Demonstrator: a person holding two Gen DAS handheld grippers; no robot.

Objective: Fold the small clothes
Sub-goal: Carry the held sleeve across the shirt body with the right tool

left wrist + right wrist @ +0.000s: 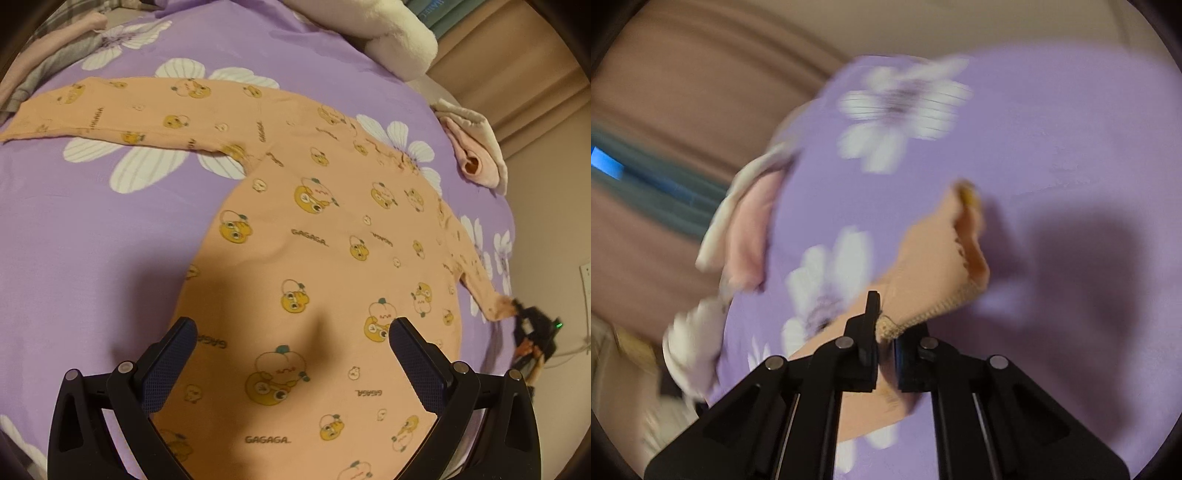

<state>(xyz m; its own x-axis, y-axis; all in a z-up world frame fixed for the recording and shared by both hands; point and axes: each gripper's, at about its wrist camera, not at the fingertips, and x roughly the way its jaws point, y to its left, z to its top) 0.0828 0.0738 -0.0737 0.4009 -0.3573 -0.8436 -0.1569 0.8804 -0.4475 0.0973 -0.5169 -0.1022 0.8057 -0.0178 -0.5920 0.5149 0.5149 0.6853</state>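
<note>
Orange shirt (pixel 314 229) with the little cartoon print and "GAGAGA" lettering is what I'm dealing with, spread flat on the purple floral bedsheet (pixel 92 240). My left gripper (pixel 291 332) hangs just above the lower part of the shirt's body, jaws spread wide with nothing between them, and its shadow falls dark on the fabric right there. I can't tell if the tips touch the cloth or not.

My right gripper (pixel 885 325) is pinched tight on the ribbed cuff (pixel 923 314) of one sleeve, so the cuff end is lifted a bit off the sheet and the sleeve fabric bunches up past the jaws. That view is pretty blurry. In the left wrist view you can see the same gripper (pixel 532 325) as a small dark thing at the far tip of that sleeve, off to the right of the shirt's body.

The other sleeve (pixel 110 110) lies stretched out flat, running away to the left from the shirt's shoulder.

Going further out from the shirt: a folded pink and cream garment (pixel 476 147) sits near the sheet's edge beyond the neckline side, a fluffy white pillow or blanket (pixel 399 48) is past that, and some grey and pinkish clothes (pixel 48 55) are heaped beyond the flat sleeve's end.
</note>
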